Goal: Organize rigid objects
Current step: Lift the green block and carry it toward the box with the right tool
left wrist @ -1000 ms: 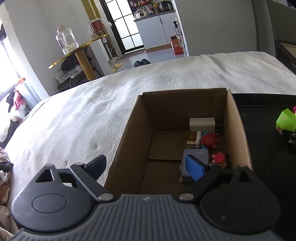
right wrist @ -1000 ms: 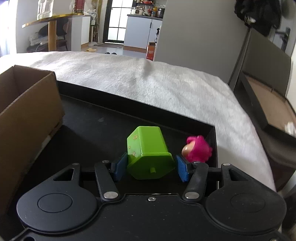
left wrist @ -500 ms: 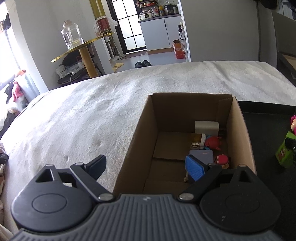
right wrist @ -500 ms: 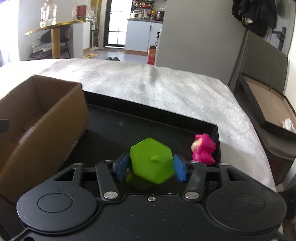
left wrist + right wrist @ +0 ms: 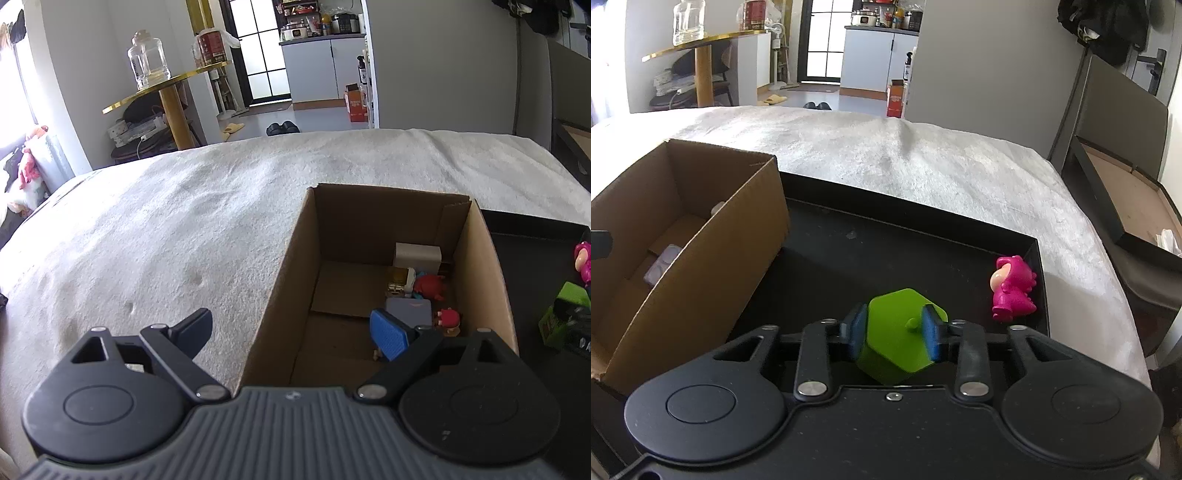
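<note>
The right gripper clasps a green hexagonal block low in the centre of the right wrist view, one blue pad on each side of it; its jaws are opening while the pads are still against the block's sides. The block has a small nub on its upward face and sits tilted above a black tray. To the right, near the tray's far right corner, a pink figurine stands upright, apart from the block. At the left of the frame a cardboard box rests with its open top up, its side wall just beside the tray.

The left gripper spreads wide with nothing between its fingers, at the bottom of the left wrist view. Its right blue pad hangs over the cardboard box, its left finger over the white bed cover. Along the right inside wall of the box lie a white cube, a grey flat case and two small red figures, close together. At the right edge the green hexagonal block and the pink figurine show partly, over the black tray.
</note>
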